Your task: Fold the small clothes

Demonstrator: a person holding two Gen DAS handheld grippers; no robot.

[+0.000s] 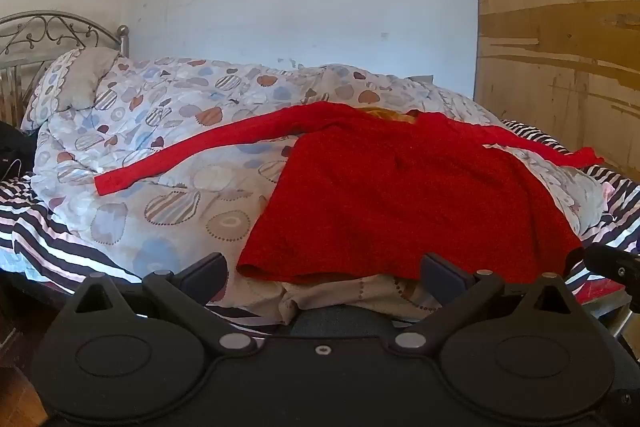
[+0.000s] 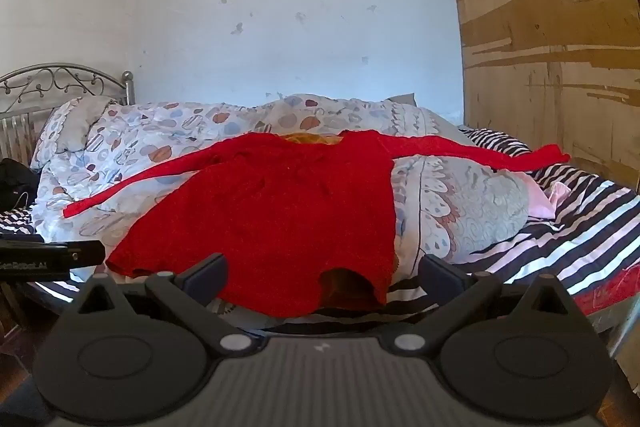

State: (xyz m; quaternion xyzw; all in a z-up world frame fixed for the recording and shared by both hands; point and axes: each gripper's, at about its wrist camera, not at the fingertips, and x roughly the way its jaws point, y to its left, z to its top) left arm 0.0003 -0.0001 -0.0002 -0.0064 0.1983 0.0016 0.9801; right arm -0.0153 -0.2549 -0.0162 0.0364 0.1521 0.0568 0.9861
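**Spread flat: red garment across the quilt, both tools at the bed's near edge**

Leftmost, a metal headboard (image 1: 48, 31) and pillow (image 1: 76, 79) bound the bed. Next, the patterned quilt (image 1: 172, 131) carries the red garment (image 1: 400, 195), laid flat, sleeves stretched out to either side, its hem reaching the near edge. Striped sheet (image 2: 580, 219) shows bare along the right, beside a brown wooden panel (image 2: 552, 47). Each tool sits low before the hem: the left hand-held gripper (image 1: 324, 271) gapes wide, holding nothing; the right hand-held gripper (image 2: 322, 269) likewise stands wide apart and empty.
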